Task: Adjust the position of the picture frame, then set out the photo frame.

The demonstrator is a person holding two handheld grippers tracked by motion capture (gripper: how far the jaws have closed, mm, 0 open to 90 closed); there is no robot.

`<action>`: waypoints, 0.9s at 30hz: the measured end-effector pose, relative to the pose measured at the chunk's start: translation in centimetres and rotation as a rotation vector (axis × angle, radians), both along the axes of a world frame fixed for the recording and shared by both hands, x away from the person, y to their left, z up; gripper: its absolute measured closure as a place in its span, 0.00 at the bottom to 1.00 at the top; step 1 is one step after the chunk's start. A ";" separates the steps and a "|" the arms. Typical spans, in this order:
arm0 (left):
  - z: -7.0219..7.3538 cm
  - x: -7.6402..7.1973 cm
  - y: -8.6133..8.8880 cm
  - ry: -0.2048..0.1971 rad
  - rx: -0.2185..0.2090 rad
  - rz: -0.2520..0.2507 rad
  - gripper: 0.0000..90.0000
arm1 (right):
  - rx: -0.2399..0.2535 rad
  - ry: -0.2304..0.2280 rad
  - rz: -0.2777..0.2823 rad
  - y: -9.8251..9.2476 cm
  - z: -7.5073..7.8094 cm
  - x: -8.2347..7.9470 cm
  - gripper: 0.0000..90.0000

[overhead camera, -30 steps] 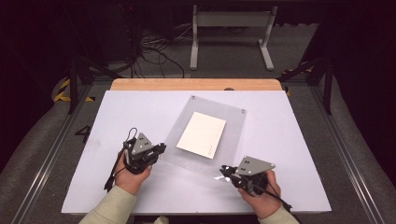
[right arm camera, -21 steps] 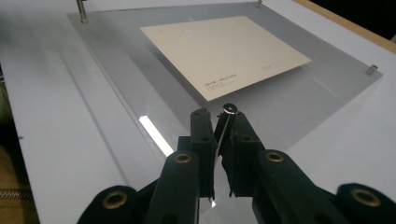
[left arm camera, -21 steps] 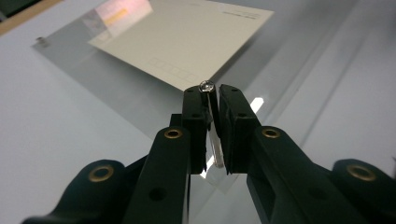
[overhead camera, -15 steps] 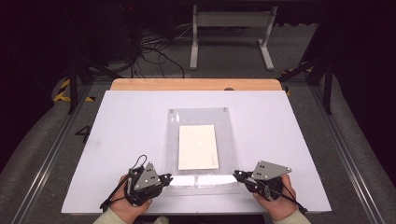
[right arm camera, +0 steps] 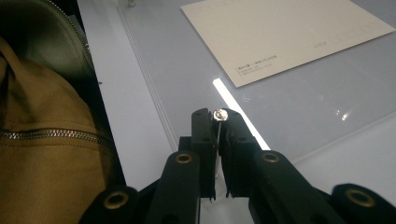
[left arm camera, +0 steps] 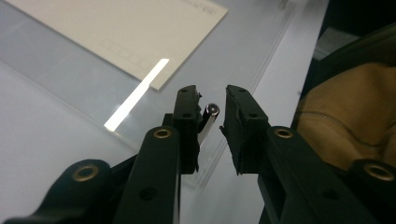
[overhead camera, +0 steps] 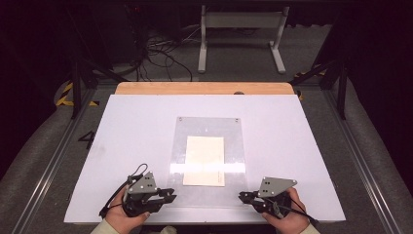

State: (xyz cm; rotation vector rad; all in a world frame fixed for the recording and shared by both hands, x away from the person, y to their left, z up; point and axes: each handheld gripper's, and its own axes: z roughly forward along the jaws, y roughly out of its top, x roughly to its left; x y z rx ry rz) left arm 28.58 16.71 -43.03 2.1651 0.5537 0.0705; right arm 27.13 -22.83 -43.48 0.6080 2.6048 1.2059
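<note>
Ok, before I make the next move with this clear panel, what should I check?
1. Right tongs clamped on the right stud at the panel's near corner: ok.
2. Left tongs gripping the left stud: not ok. The jaws have just been opening; the stud stands between them, close to one pad, with a gap to the other.
3. Card lying flat inside the clear panel: ok.
4. Panel resting fully on the table, square to its edges: ok.
5. Far-corner studs seated: cannot tell, too small.
</note>
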 end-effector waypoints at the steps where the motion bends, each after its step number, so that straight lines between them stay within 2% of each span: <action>1: 0.1 0.0 0.2 -0.002 -0.022 -0.005 0.80 | 0.001 0.003 -0.001 0.0 0.0 0.0 0.94; 2: 0.2 0.0 0.2 -0.005 -0.027 -0.011 0.80 | -0.002 0.002 -0.004 0.0 0.0 0.0 0.94; 6: -0.1 -0.3 -0.8 -0.040 0.041 -0.014 0.81 | -0.020 -0.006 -0.010 0.1 0.2 0.0 0.94; 8: -0.1 -0.4 -1.1 -0.047 0.047 -0.017 0.79 | -0.020 -0.006 -0.015 0.0 0.2 -0.1 0.94; 11: 0.0 -0.3 -0.8 -0.041 0.015 -0.014 0.78 | -0.012 -0.003 -0.015 -0.1 0.2 -0.1 0.89; 12: 0.1 -0.2 -0.8 -0.047 0.010 -0.005 0.76 | 0.006 0.001 -0.016 -0.2 0.3 -0.1 0.85; 17: 0.6 0.0 0.1 -0.065 -0.047 0.054 0.69 | 0.067 0.017 -0.027 -0.8 0.8 0.0 0.82; 21: 1.0 0.6 1.1 -0.063 -0.102 0.100 0.67 | 0.050 0.014 -0.017 -0.6 0.8 -0.1 0.81; 24: 1.0 1.4 1.6 -0.055 -0.107 0.137 0.64 | 0.035 0.018 -0.010 -0.5 0.7 0.1 0.80; 27: 0.8 2.6 2.1 -0.023 -0.118 0.215 0.60 | 0.049 0.023 -0.004 -0.4 1.0 0.3 0.80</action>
